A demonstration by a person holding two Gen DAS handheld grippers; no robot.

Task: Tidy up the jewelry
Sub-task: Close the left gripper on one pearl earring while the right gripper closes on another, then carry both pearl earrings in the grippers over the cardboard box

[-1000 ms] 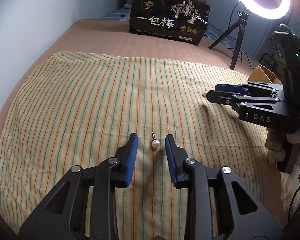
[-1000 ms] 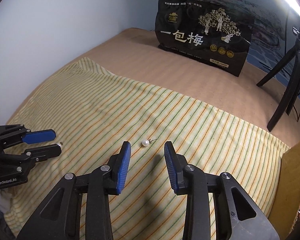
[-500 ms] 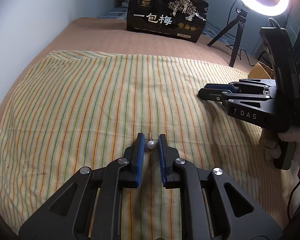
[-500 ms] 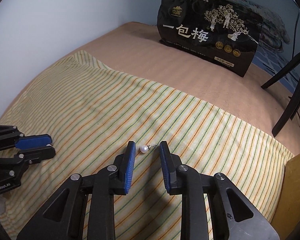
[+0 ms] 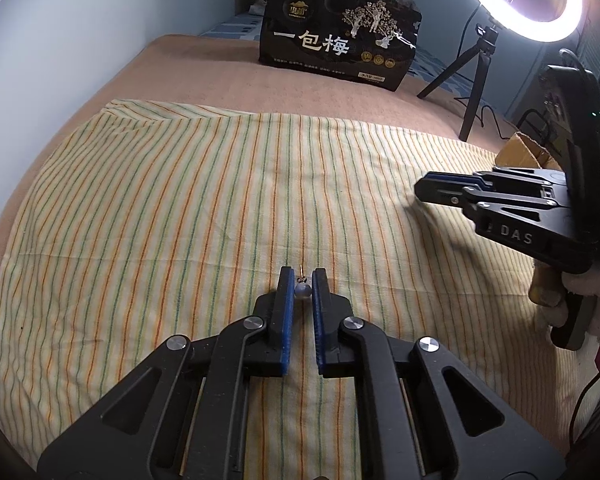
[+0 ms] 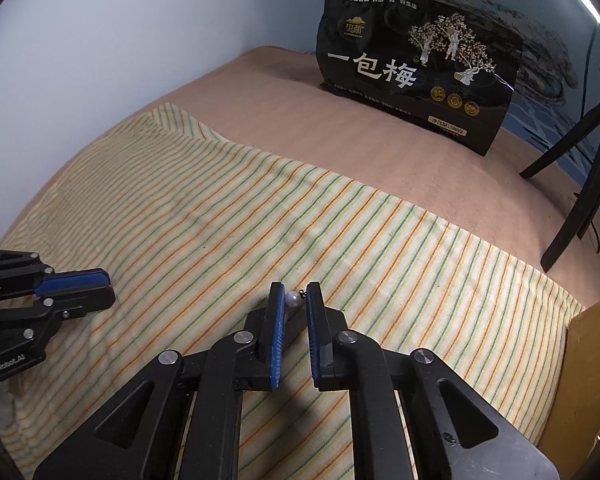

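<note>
In the left wrist view my left gripper (image 5: 302, 280) is shut on a small pearl earring (image 5: 302, 291) with a gold post, held just above the striped cloth (image 5: 160, 208). In the right wrist view my right gripper (image 6: 295, 294) is shut on a second pearl earring (image 6: 292, 300) with a dark post, also just above the cloth (image 6: 204, 216). The right gripper (image 5: 428, 192) shows at the right of the left wrist view. The left gripper (image 6: 100, 286) shows at the lower left of the right wrist view.
A black snack bag (image 5: 338, 54) stands at the back of the bed. A ring light (image 5: 520, 0) on a tripod (image 5: 474, 80) stands at the back right. A cardboard box (image 6: 588, 372) sits at the cloth's right edge.
Both grippers closed from open around their pearl earrings and now pinch them. Both have lifted slightly off the cloth.
</note>
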